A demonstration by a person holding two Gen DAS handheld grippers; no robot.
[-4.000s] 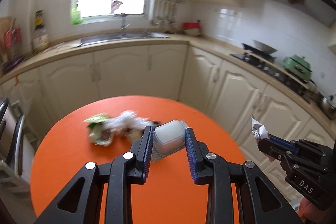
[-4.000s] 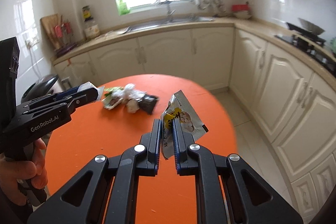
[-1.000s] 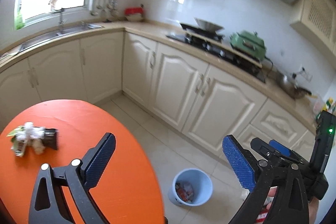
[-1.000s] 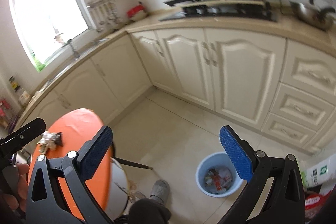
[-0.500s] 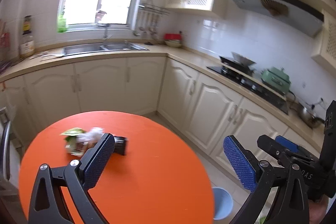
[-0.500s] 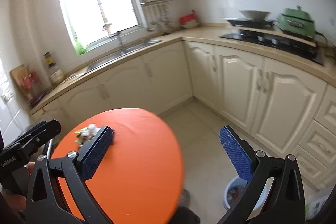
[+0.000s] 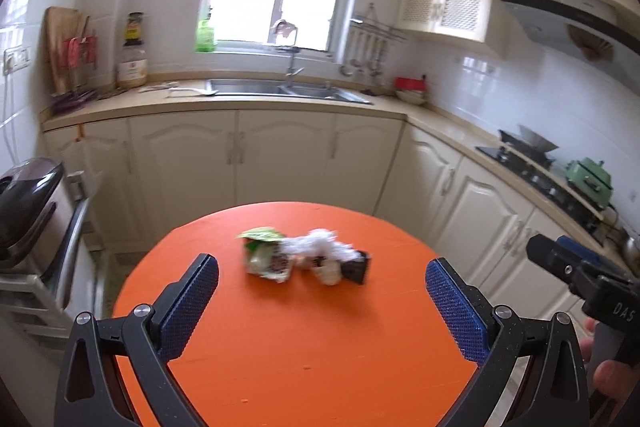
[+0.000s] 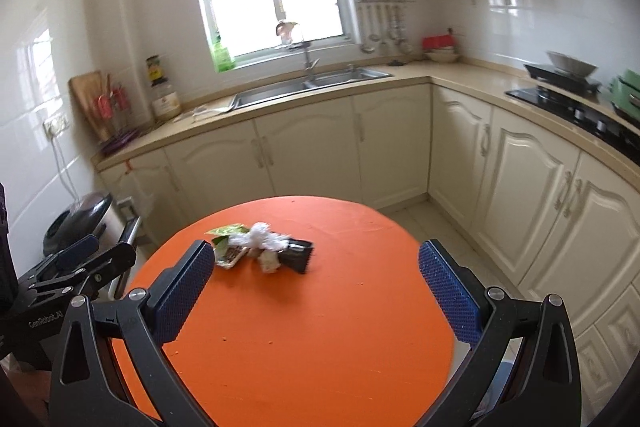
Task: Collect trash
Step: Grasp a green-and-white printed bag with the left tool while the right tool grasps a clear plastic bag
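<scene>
A small pile of trash lies on the round orange table [image 7: 304, 347]: a green-and-white wrapper [image 7: 266, 257], crumpled white tissue [image 7: 320, 247] and a black packet [image 7: 356, 267]. The pile also shows in the right wrist view [image 8: 262, 247] on the table [image 8: 320, 327]. My left gripper [image 7: 320, 303] is open and empty, above the table's near half, short of the pile. My right gripper [image 8: 316, 287] is open and empty, also short of the pile. The right gripper shows at the right edge of the left wrist view [image 7: 580, 275]; the left gripper at the left edge of the right wrist view [image 8: 76, 267].
Cream cabinets and a counter with a sink [image 7: 280, 89] run behind the table. A stove [image 8: 568, 99] stands on the right counter. A black-lidded appliance [image 7: 24, 199] on a rack stands left of the table. A blue bin's rim [image 8: 502, 367] peeks at the table's right.
Both grippers dropped their trash in the blue floor bin and opened. They have since swung back from the bin to face the table and the pile.
</scene>
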